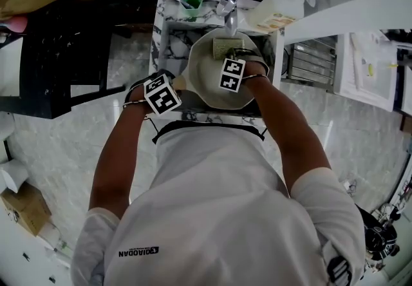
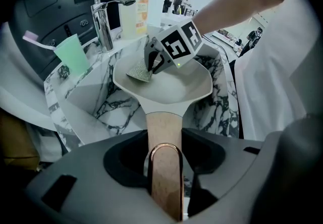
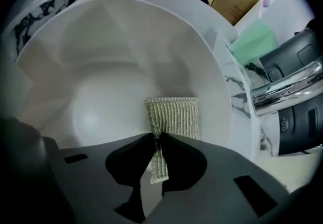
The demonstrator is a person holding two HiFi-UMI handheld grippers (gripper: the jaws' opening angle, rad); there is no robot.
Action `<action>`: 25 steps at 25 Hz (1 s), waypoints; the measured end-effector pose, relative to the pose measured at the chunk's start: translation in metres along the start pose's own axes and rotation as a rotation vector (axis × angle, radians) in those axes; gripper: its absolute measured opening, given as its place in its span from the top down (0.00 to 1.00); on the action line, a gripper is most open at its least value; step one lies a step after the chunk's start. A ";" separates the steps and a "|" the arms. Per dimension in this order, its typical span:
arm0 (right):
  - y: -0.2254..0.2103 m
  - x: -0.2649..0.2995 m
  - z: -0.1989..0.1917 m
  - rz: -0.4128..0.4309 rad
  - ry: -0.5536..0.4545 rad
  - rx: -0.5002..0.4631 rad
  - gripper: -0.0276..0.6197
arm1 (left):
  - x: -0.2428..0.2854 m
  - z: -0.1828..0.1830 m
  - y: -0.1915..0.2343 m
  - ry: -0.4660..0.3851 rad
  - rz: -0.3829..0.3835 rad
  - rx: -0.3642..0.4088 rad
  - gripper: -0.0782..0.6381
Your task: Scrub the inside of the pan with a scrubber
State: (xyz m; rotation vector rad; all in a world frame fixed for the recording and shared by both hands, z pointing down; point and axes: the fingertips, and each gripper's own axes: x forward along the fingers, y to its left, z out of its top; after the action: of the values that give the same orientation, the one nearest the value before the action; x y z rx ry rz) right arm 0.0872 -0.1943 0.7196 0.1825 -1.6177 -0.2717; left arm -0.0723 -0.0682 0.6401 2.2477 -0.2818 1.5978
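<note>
Setting: marble-veined sink [image 1: 162,40]; faucet [image 1: 228,2] at its 12 o'clock, green cup [image 1: 190,0] at 11.
Pan: white pan [image 1: 209,78] held over the basin, its wooden handle [image 2: 162,127] pointing to 8 o'clock in the head view.
Left gripper [image 2: 164,155]: clamped on the handle, steadying the pan.
Right gripper [image 3: 157,140]: pinching a mesh scrubber [image 3: 174,114], which lies flat on the pan's inside near the 12 o'clock wall.
Progress: looks mid-scrub. No suds or soil show, so the area already covered can't be told. Side walls and near floor probably remain.

Cream-white faceted pan [image 3: 101,66] with tan wooden handle [image 2: 164,137]; olive-green ribbed mesh scrubber [image 3: 174,114]; white, black-veined marble sink [image 2: 108,104]; mint-green plastic cup [image 2: 70,54].
</note>
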 end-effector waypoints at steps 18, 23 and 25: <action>0.008 0.027 -0.015 0.098 0.045 0.090 0.84 | 0.002 -0.001 0.002 0.004 -0.002 -0.001 0.60; 0.013 0.026 -0.018 0.125 0.059 0.127 0.84 | 0.002 -0.001 0.003 0.003 -0.001 0.000 0.60; 0.017 0.026 -0.020 0.135 0.067 0.140 0.84 | 0.002 0.000 0.002 0.001 -0.001 0.001 0.60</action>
State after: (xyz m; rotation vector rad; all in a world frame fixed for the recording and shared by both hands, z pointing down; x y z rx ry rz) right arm 0.1065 -0.1870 0.7499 0.1864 -1.5754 -0.0488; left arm -0.0729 -0.0702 0.6422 2.2475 -0.2792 1.5992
